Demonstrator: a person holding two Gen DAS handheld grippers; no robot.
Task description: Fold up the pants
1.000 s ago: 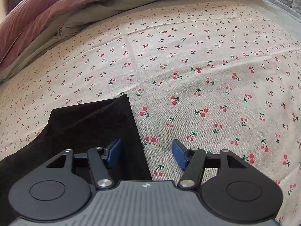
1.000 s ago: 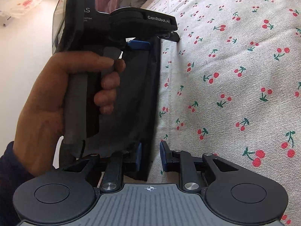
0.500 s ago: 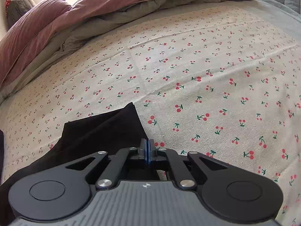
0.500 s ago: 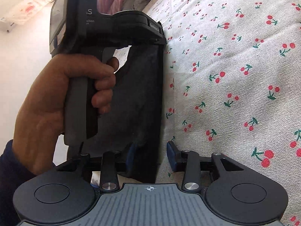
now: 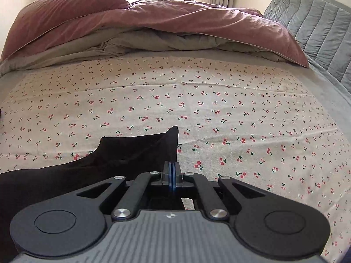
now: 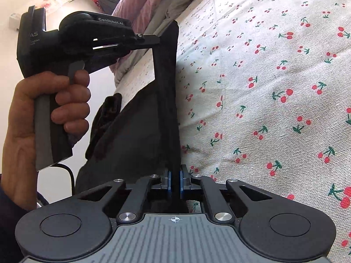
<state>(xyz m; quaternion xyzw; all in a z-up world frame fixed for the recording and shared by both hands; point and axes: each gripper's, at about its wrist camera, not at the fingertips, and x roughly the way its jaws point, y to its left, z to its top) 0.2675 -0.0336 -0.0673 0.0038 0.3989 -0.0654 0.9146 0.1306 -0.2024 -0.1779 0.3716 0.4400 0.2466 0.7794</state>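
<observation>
Both-side clamp: left gripper [image 5: 172,176], right gripper [image 6: 174,180] pinch pants [image 6: 166,100] edge.

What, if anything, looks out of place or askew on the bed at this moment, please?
Nothing stands out. The black pants hang taut between the left gripper and right gripper, each clamped on an edge, above the cherry-print sheet. The pink duvet is bunched at the head.

Bed's got a cream sheet [image 5: 219,100] printed all over with little red cherries, a few creases running across it. At the head end there's a dusty-pink duvet [image 5: 175,22] bunched up, grey-beige lining [image 5: 153,41] showing underneath. A pink pillow [image 5: 72,4] sits on the left, and a grey quilted cushion [image 5: 311,17] leans at the right. Bright window behind.
</observation>
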